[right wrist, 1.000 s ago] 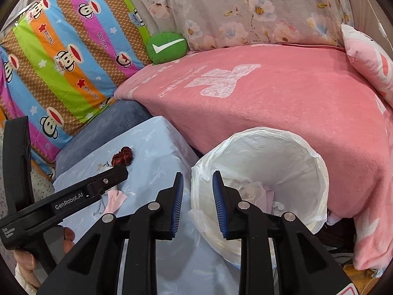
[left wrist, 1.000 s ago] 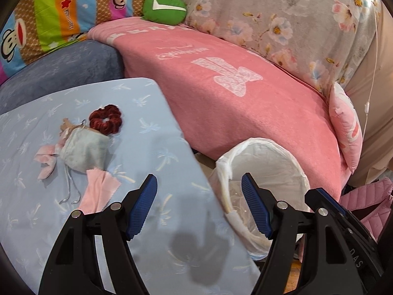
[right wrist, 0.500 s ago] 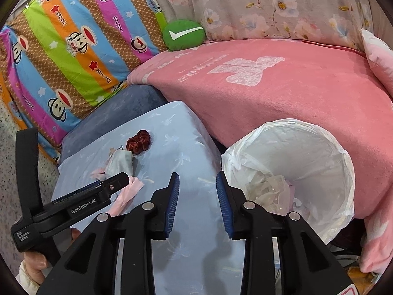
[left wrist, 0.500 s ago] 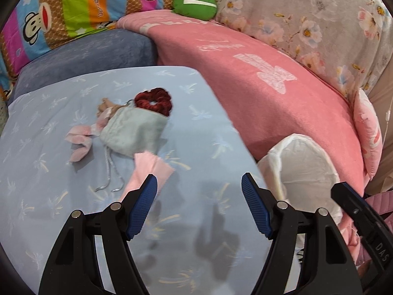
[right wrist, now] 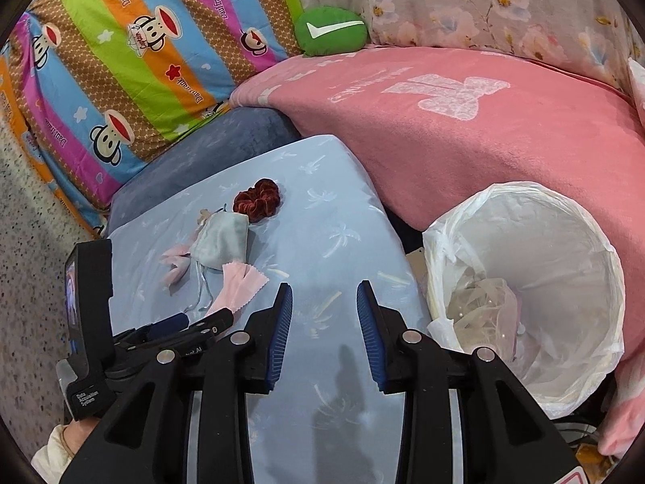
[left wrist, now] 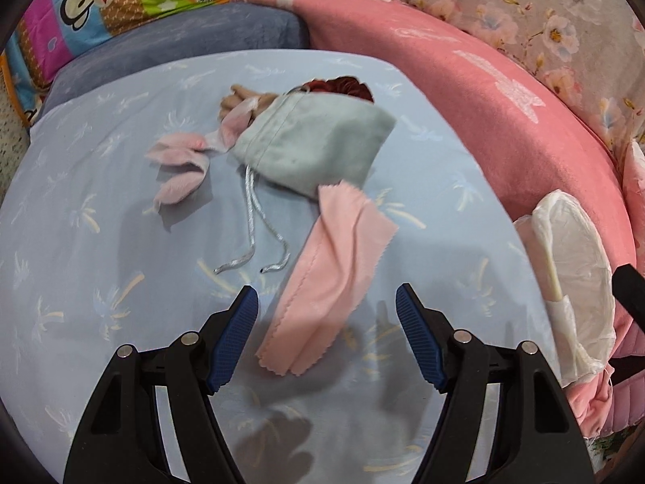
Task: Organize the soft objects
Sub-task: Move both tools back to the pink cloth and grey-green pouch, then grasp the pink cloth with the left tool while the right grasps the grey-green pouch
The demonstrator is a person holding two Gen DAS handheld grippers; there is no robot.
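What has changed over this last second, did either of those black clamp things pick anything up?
No pickup yet. The left gripper came down toward the pile, its open jaws now over the pink cloth, not pinching it. The right gripper swung from the lined bin over the blue sheet, jaws just opening, nothing between them. Pouch, scrunchie and cloth stayed put.
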